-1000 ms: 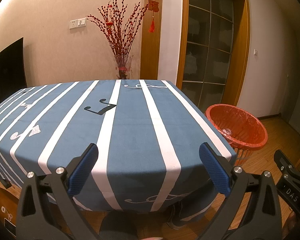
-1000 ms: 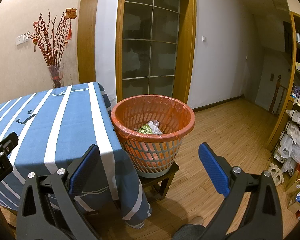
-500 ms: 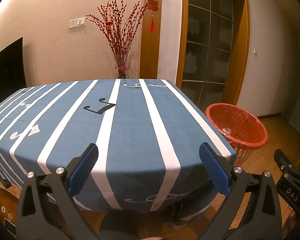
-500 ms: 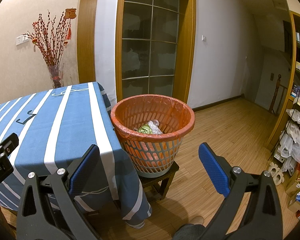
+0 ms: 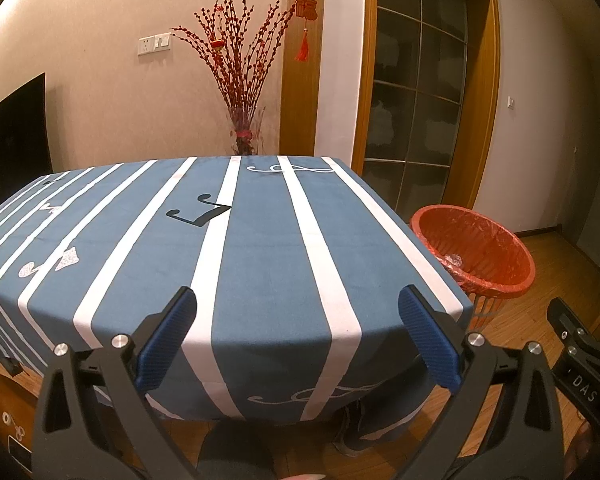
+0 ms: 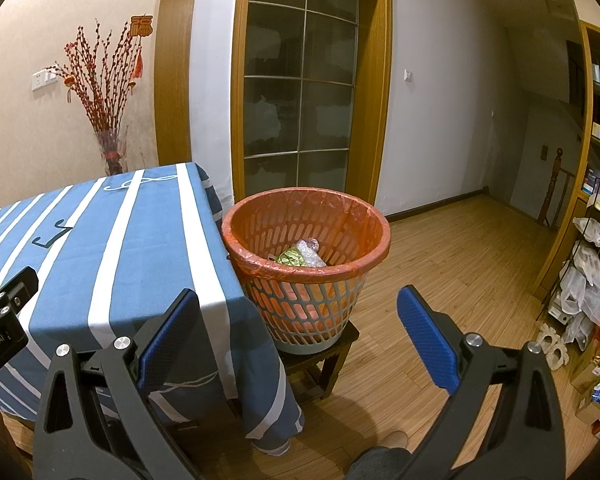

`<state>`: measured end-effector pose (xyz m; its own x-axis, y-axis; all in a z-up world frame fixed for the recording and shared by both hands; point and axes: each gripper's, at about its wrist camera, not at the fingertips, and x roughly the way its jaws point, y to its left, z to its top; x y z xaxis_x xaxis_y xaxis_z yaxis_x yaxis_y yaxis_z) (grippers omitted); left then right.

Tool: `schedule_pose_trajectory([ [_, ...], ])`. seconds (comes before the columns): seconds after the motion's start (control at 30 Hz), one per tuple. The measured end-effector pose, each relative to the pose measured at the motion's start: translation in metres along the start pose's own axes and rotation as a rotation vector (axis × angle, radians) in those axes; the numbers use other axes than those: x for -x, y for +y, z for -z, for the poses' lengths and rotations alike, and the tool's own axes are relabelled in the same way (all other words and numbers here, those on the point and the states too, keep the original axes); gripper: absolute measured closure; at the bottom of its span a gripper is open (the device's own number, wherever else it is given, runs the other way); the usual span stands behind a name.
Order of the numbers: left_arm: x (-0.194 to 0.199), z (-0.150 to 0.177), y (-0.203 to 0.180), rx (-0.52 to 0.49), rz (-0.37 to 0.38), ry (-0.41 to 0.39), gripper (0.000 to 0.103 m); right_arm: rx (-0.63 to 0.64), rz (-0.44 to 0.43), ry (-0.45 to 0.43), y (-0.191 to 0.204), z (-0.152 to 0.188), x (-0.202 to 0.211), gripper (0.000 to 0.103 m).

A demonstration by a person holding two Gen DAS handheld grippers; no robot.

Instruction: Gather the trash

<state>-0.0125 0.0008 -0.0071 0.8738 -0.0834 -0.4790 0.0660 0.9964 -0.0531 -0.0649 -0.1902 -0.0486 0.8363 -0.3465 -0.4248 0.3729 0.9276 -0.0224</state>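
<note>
Both grippers, left gripper point(image 5: 296, 334) and right gripper point(image 6: 298, 334), spread wide and empty; trash point(image 6: 302, 255) sits in the basket point(image 6: 306, 270) ahead, tabletop point(image 5: 260, 248) seemingly bare, collection probably finished.

No material change found between checks.
My left gripper point(image 5: 298, 336) has drifted a trace, so the striped tablecloth point(image 5: 260, 260) sits marginally lower in its view; in my right gripper's point(image 6: 298, 336) view I find no shift at all.
</note>
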Motion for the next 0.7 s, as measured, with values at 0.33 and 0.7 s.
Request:
schedule_pose_trajectory([
  [0.33, -0.0004, 0.0029, -0.0007, 0.000, 0.000, 0.003, 0.004, 0.000, -0.001, 0.002, 0.0002, 0.0015, 0.0000, 0.005],
  [0.7, -0.0013, 0.0077, -0.0006, 0.002, 0.000, 0.009, 0.004, 0.000, -0.001, 0.002, 0.0005, 0.0011, 0.0001, 0.005],
])
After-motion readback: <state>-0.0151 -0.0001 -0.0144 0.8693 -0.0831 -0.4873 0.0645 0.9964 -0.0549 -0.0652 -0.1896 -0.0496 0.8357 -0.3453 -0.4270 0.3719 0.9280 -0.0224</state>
